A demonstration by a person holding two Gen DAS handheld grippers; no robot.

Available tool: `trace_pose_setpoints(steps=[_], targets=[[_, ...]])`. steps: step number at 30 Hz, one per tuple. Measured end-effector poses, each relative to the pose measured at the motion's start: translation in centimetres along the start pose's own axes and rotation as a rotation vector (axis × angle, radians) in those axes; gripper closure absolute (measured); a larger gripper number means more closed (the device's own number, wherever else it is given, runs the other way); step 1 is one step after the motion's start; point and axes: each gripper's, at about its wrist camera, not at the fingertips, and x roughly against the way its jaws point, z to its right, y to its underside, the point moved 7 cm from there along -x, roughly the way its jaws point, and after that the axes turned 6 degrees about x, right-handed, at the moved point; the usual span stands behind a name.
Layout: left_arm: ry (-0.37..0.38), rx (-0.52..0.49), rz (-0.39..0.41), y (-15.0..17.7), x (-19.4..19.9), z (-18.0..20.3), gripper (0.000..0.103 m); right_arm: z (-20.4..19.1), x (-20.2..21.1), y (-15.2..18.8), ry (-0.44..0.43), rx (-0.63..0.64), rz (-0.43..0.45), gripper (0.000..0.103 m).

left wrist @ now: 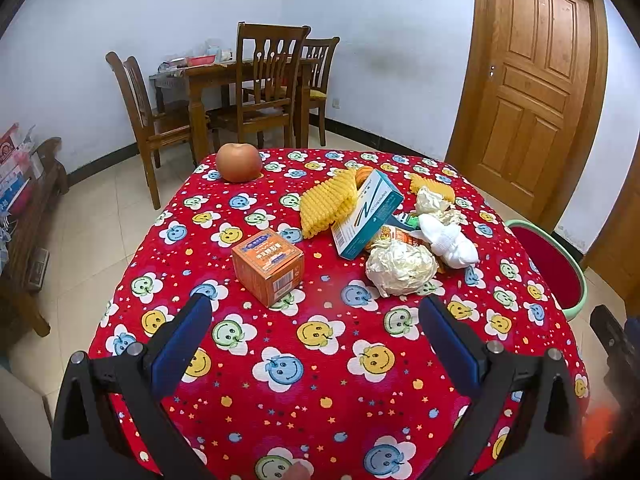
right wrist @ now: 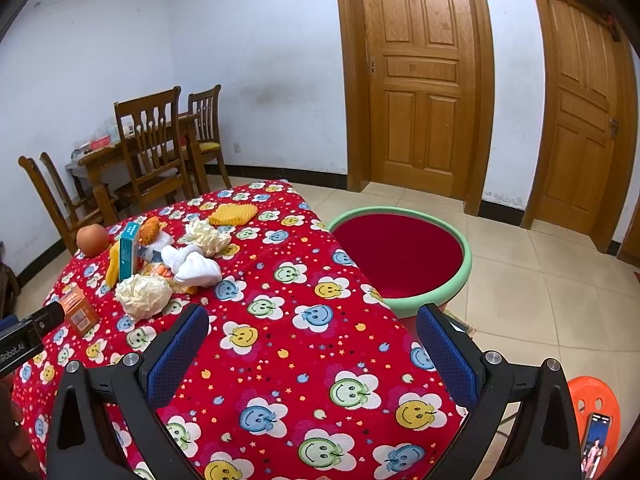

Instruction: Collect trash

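Note:
A heap of trash lies on the red smiley tablecloth (left wrist: 320, 360): a crumpled paper ball (left wrist: 400, 266), white tissue (left wrist: 452, 240), a teal-and-white box (left wrist: 368, 214), yellow foam netting (left wrist: 326, 202) and an orange box (left wrist: 267, 266). My left gripper (left wrist: 316, 312) hangs open above the cloth, just short of the orange box and the paper ball. In the right wrist view the paper ball (right wrist: 142, 294) and the white tissue (right wrist: 196, 266) lie left of my open right gripper (right wrist: 312, 320). A green-rimmed red bin (right wrist: 400, 258) stands beside the table's right edge.
An apple (left wrist: 239, 162) sits at the cloth's far left corner. Wooden chairs and a dining table (left wrist: 240, 80) stand by the back wall, wooden doors (right wrist: 420, 80) to the right. An orange stool (right wrist: 596, 404) bearing a phone (right wrist: 596, 440) is at the lower right.

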Motion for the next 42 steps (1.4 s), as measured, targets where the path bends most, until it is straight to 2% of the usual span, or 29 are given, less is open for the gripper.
trace_pose_setpoints(steps=[17,29,42], targets=[[0.0,0.002,-0.004,-0.2,0.1,-0.3,0.002,-0.2,-0.4,0.3,-0.001,-0.002,-0.017,0.0],[-0.026,-0.016,-0.014,-0.6,-0.9,-0.9,0.002,0.3,-1.8,0.5,-0.027,-0.034,-0.048,0.0],[-0.11,0.051,-0.049,-2.7,-3.9,-6.8,0.002,-1.5,-4.7,-0.3,-0.123,-0.039,-0.094,0.0]])
